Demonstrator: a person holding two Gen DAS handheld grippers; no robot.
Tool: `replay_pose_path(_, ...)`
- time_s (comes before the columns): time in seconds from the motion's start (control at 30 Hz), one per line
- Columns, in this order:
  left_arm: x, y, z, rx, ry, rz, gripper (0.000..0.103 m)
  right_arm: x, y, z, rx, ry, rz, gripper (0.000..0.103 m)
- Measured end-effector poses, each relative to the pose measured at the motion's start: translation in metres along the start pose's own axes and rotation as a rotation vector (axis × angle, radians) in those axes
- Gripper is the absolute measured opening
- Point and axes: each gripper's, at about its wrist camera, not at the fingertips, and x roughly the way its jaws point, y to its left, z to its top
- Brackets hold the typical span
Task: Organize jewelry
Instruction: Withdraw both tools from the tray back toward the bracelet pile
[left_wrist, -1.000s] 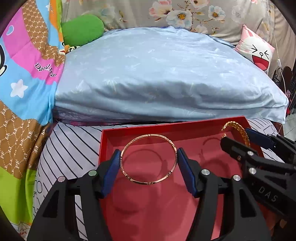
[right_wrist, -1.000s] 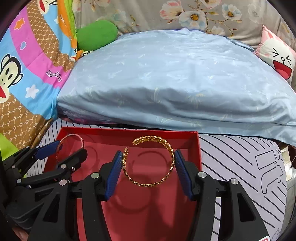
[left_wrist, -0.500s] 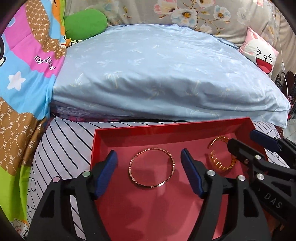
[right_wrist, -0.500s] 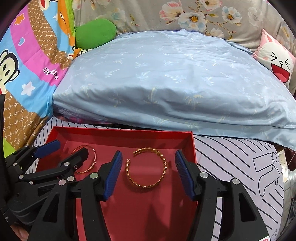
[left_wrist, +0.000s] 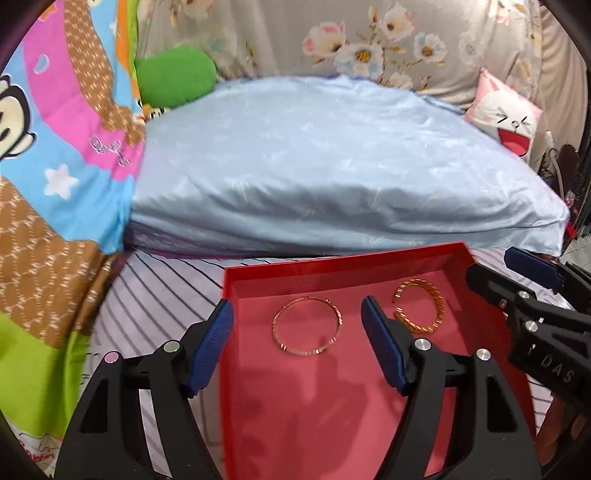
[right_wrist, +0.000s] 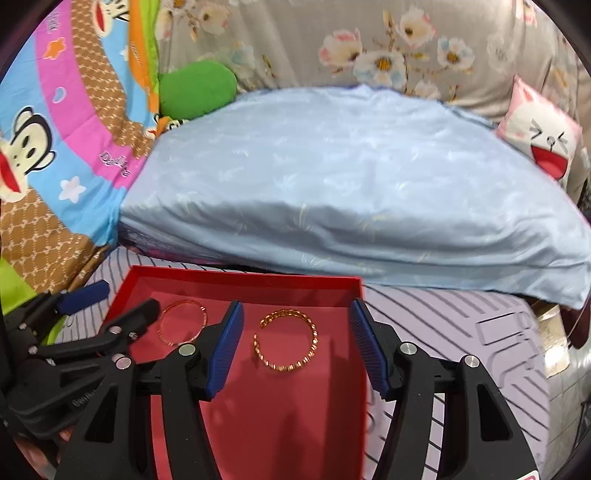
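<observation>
Where the bed carries it: red tray (left_wrist: 332, 271) holding thin rose-gold bangle (left_wrist: 306, 326) toward far-left corner, chain cuff (right_wrist: 285, 340) toward far-right (apart, both flat). Left gripper (left_wrist: 297, 343), right gripper (right_wrist: 295, 341) spread, pinching nothing.

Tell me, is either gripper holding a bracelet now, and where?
Nothing is held. Left gripper and right gripper are open; thin rose-gold bangle and twisted gold cuff bracelet lie in the red tray.
</observation>
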Motion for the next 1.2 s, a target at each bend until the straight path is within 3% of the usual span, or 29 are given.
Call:
replay_pose_path(0.27, -0.081, 0.005, -0.028, 0.003, -0.068, -0.008, 0.068, -0.085, 0.002, -0.035, -0.048, -0.078, -0.007, 0.058)
replay_pose_path(0.6, -0.158, 0.008, -0.106, -0.018, -0.064, -0.002, 0.069, -0.163, 0.017, -0.113, -0.072, -0.071, -0.012, 0.06)
replay_pose_path(0.83, -0.181, 0.011, -0.163, -0.051, -0.011, -0.003, 0.069, -0.187, 0.025, -0.173, -0.052, -0.023, -0.013, 0.06)
replay_pose_path(1.2, -0.174, 0.01, -0.243, -0.077, 0.119, 0.016, 0.069, -0.193, 0.019, -0.242, -0.005, 0.071, -0.032, 0.06)
